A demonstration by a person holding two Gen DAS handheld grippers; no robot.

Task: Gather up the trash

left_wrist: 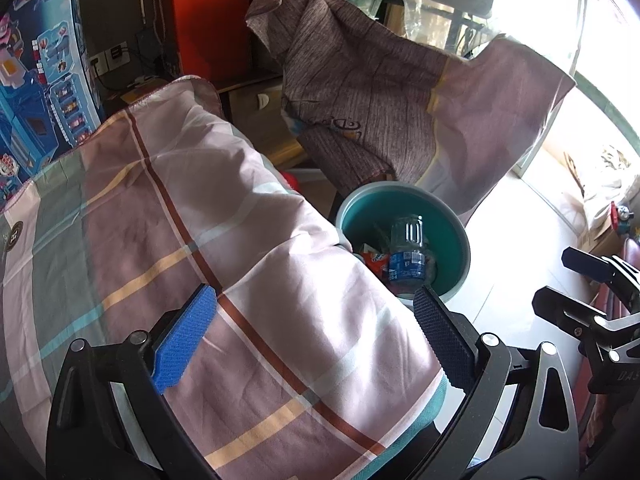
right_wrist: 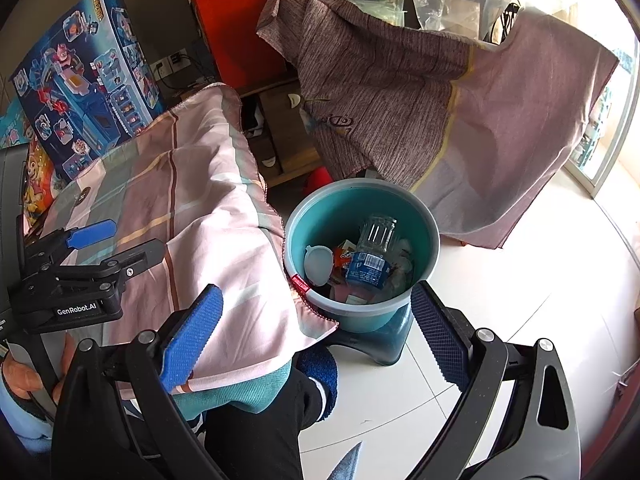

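Observation:
A teal trash bin (right_wrist: pixel 420 236) stands on the white tiled floor beside a table draped in a pink plaid cloth (right_wrist: pixel 208 208). Inside the bin lie a clear plastic bottle with a blue label (right_wrist: pixel 372 252), a pale lid (right_wrist: pixel 318 262) and orange wrappers. The bin (left_wrist: pixel 360 216) and the bottle (left_wrist: pixel 408 248) also show in the left wrist view. My left gripper (left_wrist: pixel 316 336) is open and empty above the cloth's edge, near the bin. My right gripper (right_wrist: pixel 316 332) is open and empty, above the bin's near rim. The left gripper (right_wrist: pixel 116 238) shows at the left of the right wrist view.
A purple-grey cloth (right_wrist: pixel 420 100) hangs over furniture behind the bin. A blue toy box (right_wrist: pixel 88 80) stands at the left behind the table. A red cabinet (right_wrist: pixel 236 32) is at the back. White tiled floor (right_wrist: pixel 520 320) lies right of the bin.

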